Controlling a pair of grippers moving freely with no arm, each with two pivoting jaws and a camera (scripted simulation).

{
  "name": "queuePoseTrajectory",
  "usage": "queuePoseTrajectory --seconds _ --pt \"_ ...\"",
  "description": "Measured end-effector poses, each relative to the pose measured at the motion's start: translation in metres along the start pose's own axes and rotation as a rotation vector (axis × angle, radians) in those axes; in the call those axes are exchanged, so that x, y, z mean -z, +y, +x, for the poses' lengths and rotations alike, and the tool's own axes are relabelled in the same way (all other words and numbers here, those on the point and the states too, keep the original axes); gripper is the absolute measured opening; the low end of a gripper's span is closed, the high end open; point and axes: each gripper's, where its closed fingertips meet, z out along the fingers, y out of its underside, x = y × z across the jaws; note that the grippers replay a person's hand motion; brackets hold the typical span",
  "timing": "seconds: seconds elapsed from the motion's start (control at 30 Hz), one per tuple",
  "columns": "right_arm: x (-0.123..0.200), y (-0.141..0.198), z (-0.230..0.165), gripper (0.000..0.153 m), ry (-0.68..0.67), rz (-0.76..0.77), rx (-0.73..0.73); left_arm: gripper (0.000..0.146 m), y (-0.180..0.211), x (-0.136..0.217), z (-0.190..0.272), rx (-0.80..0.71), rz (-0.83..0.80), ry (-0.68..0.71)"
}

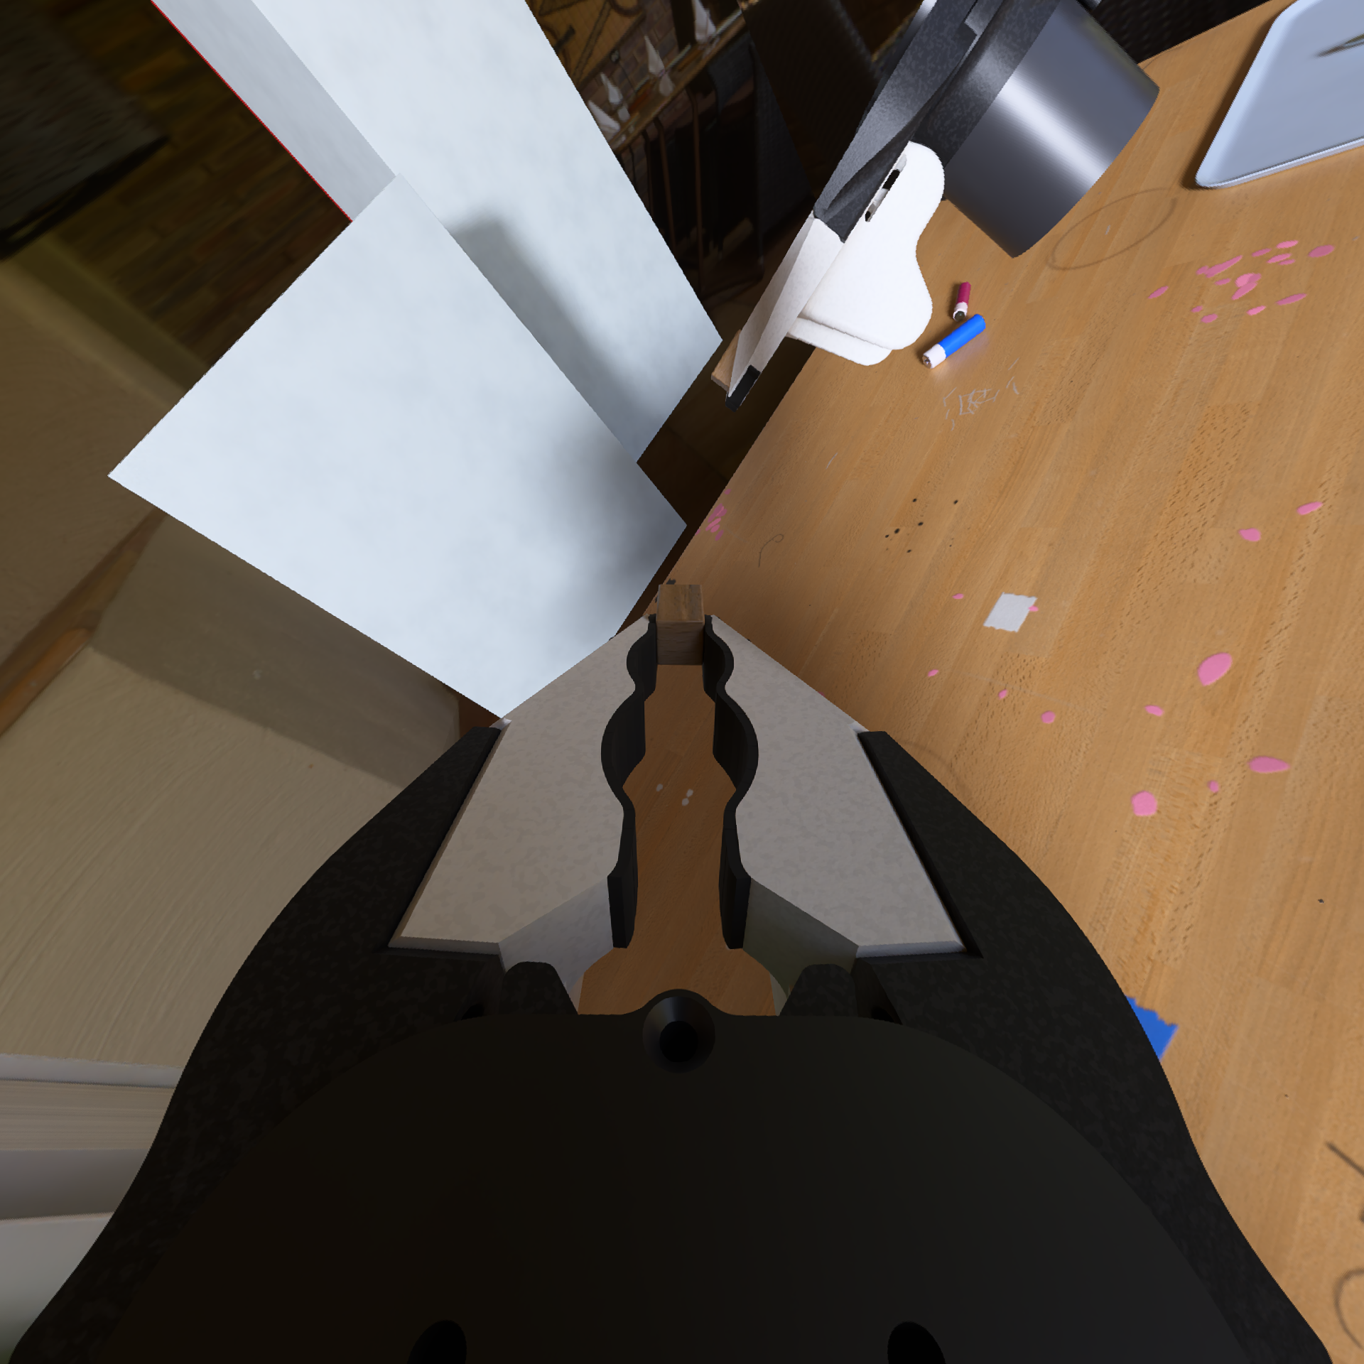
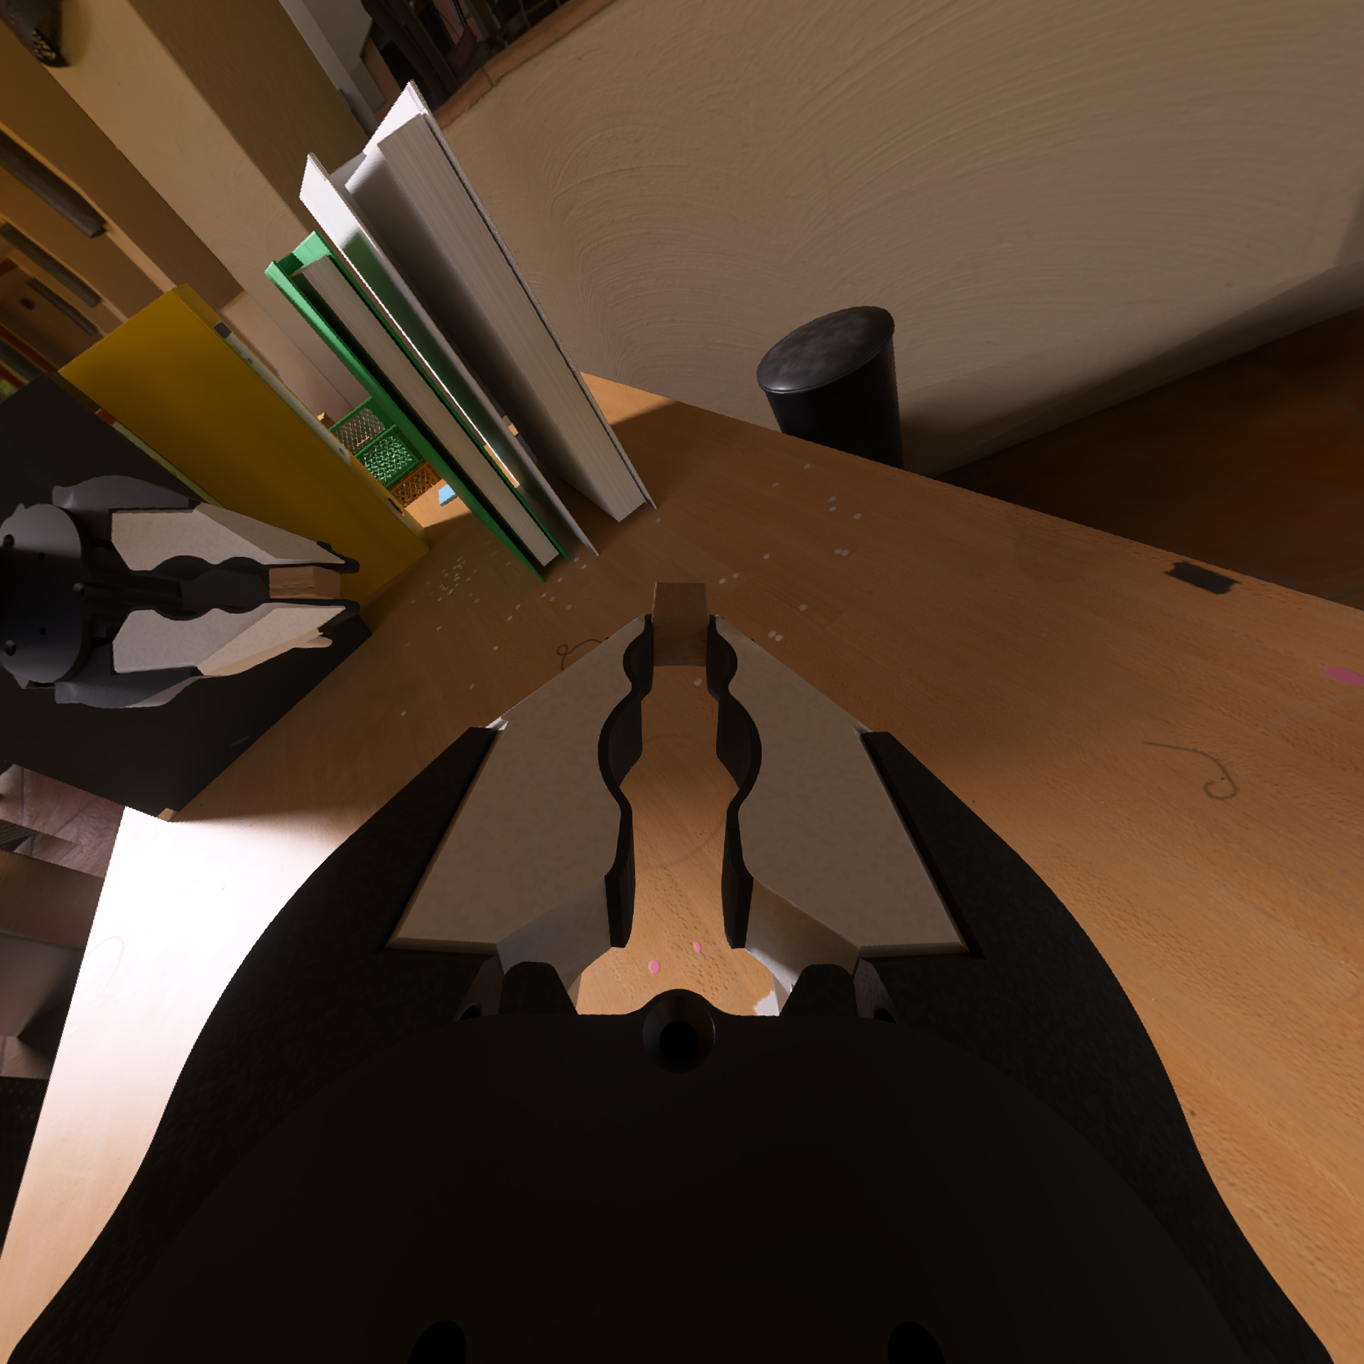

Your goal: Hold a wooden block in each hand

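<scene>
My left gripper (image 1: 680,641) is shut on a small wooden block (image 1: 679,624), pinched between its fingertips above the wooden table (image 1: 1070,664). My right gripper (image 2: 680,641) is shut on a second wooden block (image 2: 679,624), also held above the table (image 2: 959,738). The right wrist view also shows the left gripper (image 2: 336,587) at the far left with its block (image 2: 302,581) between its fingertips. The left wrist view shows the right gripper (image 1: 745,387) at the upper middle, with a bit of wood at its tip.
White panels (image 1: 413,443) stand past the table edge on the left. A grey cylinder (image 1: 1063,140), two batteries (image 1: 956,339) and a pale box (image 1: 1299,96) lie at the back right. Leaning books (image 2: 472,354), a yellow board (image 2: 243,428) and a black cylinder (image 2: 834,384) stand ahead.
</scene>
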Motion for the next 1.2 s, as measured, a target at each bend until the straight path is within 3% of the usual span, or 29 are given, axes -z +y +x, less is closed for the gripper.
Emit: queuePoseTrajectory --seconds 1.2 --pt "0.0016 -0.0033 -0.0023 0.013 -0.004 0.015 0.006 0.011 0.0013 -0.0005 0.0002 0.0 -0.01 0.001"
